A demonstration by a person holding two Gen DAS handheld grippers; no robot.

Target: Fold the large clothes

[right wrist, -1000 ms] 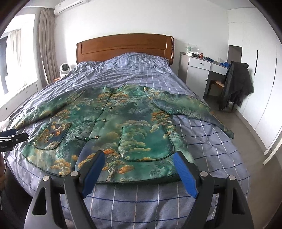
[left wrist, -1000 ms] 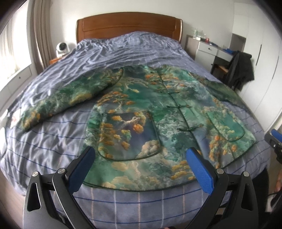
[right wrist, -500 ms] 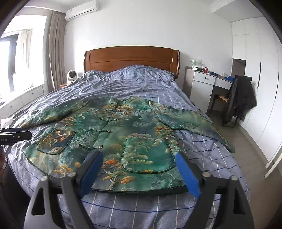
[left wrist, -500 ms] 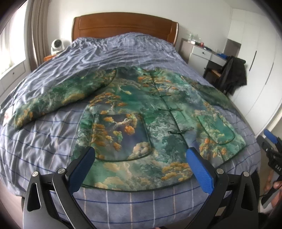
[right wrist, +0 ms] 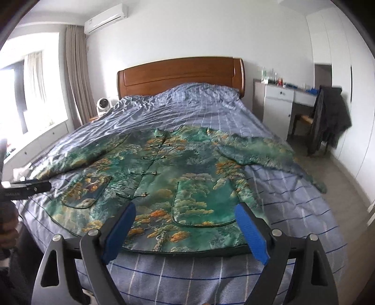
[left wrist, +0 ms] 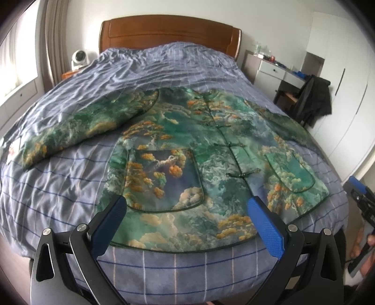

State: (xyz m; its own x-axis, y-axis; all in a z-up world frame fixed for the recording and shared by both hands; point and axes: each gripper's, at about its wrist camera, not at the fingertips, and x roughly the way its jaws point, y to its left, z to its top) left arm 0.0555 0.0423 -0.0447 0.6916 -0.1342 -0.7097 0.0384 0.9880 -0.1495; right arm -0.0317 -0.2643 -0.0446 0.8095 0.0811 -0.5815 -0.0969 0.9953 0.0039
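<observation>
The jacket (left wrist: 187,152) lies flat, buttoned, sleeves spread across the bed (left wrist: 164,269), hem nearest, ready for folding. Left gripper (left wrist: 187,225) and right gripper (right wrist: 185,232) hover above the hem, jaws apart, empty.

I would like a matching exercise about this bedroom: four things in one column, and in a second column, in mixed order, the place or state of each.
Things:
1. green patterned jacket
2. dark coat
3. small white fan
4. air conditioner

Places or states:
A. high on the wall, above the curtain
B. spread flat on the checked bedcover, sleeves out
C. beside the headboard, on the window side
D. hanging over a chair at the desk

Pairs: 1-B, 2-D, 3-C, 4-A
</observation>
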